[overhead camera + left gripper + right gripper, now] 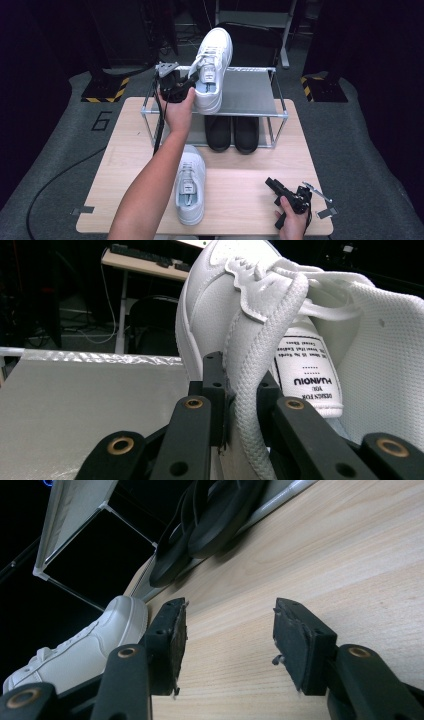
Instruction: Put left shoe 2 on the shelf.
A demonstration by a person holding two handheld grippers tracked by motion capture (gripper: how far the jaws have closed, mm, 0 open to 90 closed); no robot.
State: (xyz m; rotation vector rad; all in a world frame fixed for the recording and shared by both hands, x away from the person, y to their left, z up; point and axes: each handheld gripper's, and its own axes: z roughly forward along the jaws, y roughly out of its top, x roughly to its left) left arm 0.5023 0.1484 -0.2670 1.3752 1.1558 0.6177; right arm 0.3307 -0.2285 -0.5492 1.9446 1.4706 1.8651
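A white sneaker (213, 60) hangs tilted over the top shelf (250, 95) of a metal rack, toe pointing away. My left gripper (189, 86) is shut on the padded collar at its heel side. In the left gripper view the jaws (240, 390) pinch that white collar rim (265, 340), with the tongue label beside it. A second white sneaker (191, 186) lies on the wooden table (240, 200), near the front. My right gripper (274, 185) rests low at the table's front right, open, with nothing between its fingers (227, 630).
A pair of black shoes (232, 132) stands on the rack's lower level. In the right gripper view they (210, 525) lie ahead, with the white sneaker (85, 650) at the left. The top shelf (90, 390) is bare left of the held shoe.
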